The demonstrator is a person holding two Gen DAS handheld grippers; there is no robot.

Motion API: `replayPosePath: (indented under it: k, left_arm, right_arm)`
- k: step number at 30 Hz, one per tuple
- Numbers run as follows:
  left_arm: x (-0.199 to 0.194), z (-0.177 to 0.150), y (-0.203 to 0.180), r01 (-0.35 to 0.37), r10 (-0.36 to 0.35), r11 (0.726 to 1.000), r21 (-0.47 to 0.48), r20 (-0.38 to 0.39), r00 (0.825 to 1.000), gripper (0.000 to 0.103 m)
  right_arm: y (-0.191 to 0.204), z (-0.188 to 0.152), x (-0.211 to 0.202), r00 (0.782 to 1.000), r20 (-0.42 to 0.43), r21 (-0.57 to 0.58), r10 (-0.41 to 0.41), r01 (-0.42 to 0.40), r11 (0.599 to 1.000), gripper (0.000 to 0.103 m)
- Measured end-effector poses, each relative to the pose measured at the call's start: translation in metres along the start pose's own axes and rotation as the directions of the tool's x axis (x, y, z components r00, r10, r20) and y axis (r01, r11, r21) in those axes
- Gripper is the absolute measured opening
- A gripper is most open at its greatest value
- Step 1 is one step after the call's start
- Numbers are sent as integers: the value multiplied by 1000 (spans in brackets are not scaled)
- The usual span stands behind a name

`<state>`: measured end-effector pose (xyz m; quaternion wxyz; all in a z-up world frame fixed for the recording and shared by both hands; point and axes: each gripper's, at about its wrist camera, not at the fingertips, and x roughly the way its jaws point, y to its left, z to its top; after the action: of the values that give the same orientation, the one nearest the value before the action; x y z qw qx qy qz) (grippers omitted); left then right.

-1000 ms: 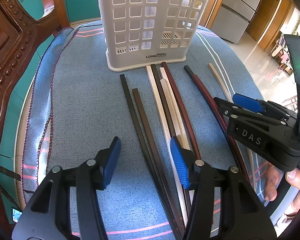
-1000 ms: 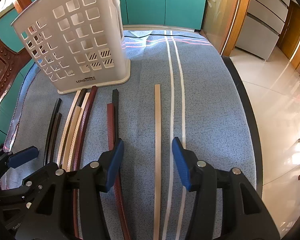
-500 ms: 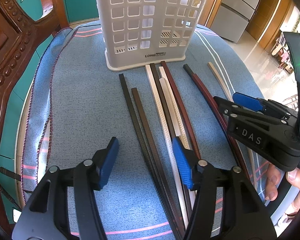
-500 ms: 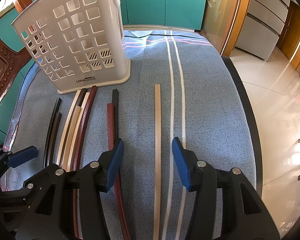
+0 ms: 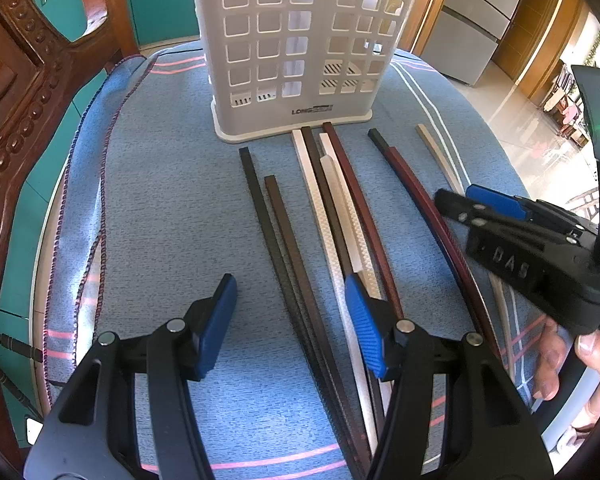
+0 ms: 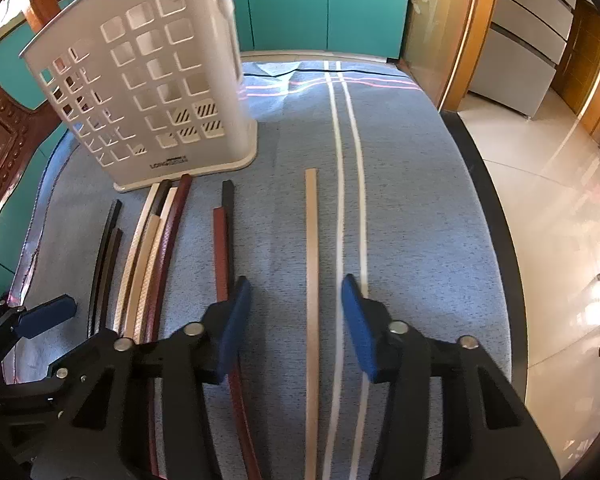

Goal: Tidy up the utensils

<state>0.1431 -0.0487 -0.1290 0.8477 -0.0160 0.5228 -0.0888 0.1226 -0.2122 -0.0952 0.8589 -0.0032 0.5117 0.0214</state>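
We see the white basket (image 5: 300,52) at 12 o'clock on the blue cloth (image 5: 160,208) | chopsticks (image 5: 328,216) lie in a row just below it | our left claw (image 5: 290,326) is open, holding nothing | our right claw (image 6: 296,320) is closing around the tan stick (image 6: 311,280), pads not touching it.

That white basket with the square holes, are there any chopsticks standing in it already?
No, the white basket looks empty through its holes, and the chopsticks all lie flat on the blue cloth.
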Motion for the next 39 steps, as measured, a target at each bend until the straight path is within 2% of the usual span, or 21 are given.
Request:
replayPosePath:
  k: [3,5,15,17,19,24,25,27,28,30,32,36,39]
  left_arm:
    - [0,0,1,-1,1,1000,1,1,1000,57]
    - [0,1,1,-1,1,1000,1,0,1000,57]
    - [1,1,1,-3,3,1000,2,0,1000,58]
    - [1,2,1,-4,4,1000,1,0,1000,59]
    - [2,3,3,-6,6,1000,-1,-1,1000,60]
    - [2,4,4,-4,4,1000,-1,-1,1000,60]
    - [2,4,5,-1,1,1000,1,-1,1000,58]
    - [1,4,4,27,-27,1000,5,0,1000,43]
    - [0,4,4,39,-39,999,12,0,999,40]
    - [-1,4,4,47,-47,999,20,1,999,26]
    - [1,3,6,42,-42,999,28,-10,999,18]
    - [-1,1,12,55,-55,998,19,-11,998,17]
    - [-1,1,15,23,-22,1000,19,-7,1000,17]
  right_arm:
    - [-9,2,0,1000,-2,30,22,-22,999,13]
    - [-13,3,1,1000,-2,49,31,-31,998,9]
    - [-18,5,4,999,-6,52,36,-36,998,9]
    - [-16,4,3,999,-6,49,39,-38,998,11]
    - [-14,4,3,999,-6,40,49,-48,998,19]
    - [-5,1,2,1000,-3,3,25,-25,1000,23]
    - [-3,0,2,1000,-1,-11,14,-14,1000,22]
    - [1,-1,2,1000,2,-26,4,-4,1000,22]
    - [2,-2,2,1000,3,-30,5,-4,1000,22]
    - [1,-3,1,1000,3,-26,10,-10,1000,21]
    - [0,-3,0,1000,3,-23,12,-12,1000,18]
    - [-3,-4,-1,1000,0,-16,20,-20,1000,14]
    - [-6,-4,-3,1000,-1,-11,26,-26,1000,14]
